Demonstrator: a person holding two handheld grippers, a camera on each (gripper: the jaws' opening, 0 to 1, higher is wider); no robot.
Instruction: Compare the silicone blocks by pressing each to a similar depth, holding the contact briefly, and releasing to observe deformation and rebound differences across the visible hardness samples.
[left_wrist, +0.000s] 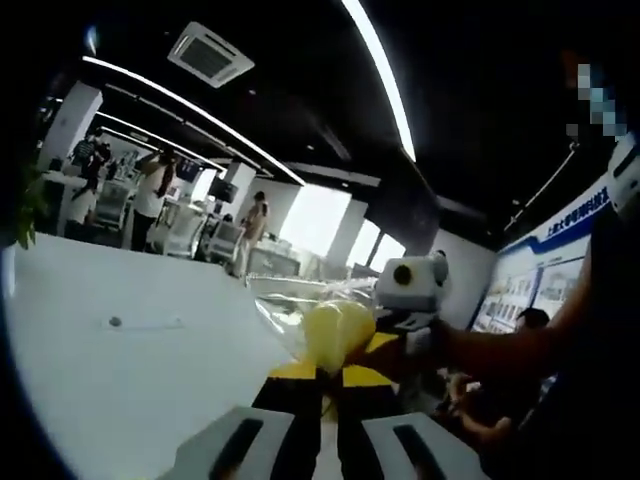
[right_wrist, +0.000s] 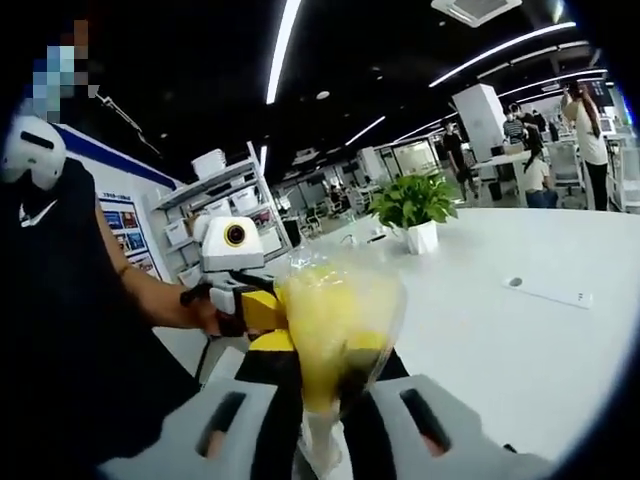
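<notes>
We see a yellow silicone block (left_wrist: 338, 335) wrapped in a clear plastic bag (left_wrist: 285, 310), held up off the white desk (left_wrist: 120, 380) between both grippers. In left gripper view the left gripper (left_wrist: 328, 395) has its fingers (left_wrist: 290, 400) closed in on the bag's lower edge, just under the block; looks like gripping the bag, tips partly hidden by plastic. The right gripper (left_wrist: 405, 330) comes in from the right of the block w/ a hand (left_wrist: 470, 350) on it, its yellow-black tips touching the block's side.

In right gripper view the same yellow silicone block (right_wrist: 335, 320) sits inside the crinkled clear plastic bag (right_wrist: 385, 290) right above the right gripper (right_wrist: 325, 400); its fingers (right_wrist: 275, 385) are pinched on the bag's neck below the block. The left gripper (right_wrist: 262, 312) enters from the left of the block, tips pressed against the bag, a hand (right_wrist: 205, 312) behind it. The bag blocks most of the tips, so exact contact pts are unclear.

Around the block: potted green plant (right_wrist: 415, 210) in a white pot stands on the white desk (right_wrist: 500, 340) beyond the block, well apart. A flat white cover strip (right_wrist: 545, 290) lies on the desk right of the block. Shelving w/ white boxes (right_wrist: 225, 205) is behind the left gripper. People (left_wrist: 155, 190) stand far beyond the desk, near office chairs. Ceiling light strips (left_wrist: 380, 70) overhead.
</notes>
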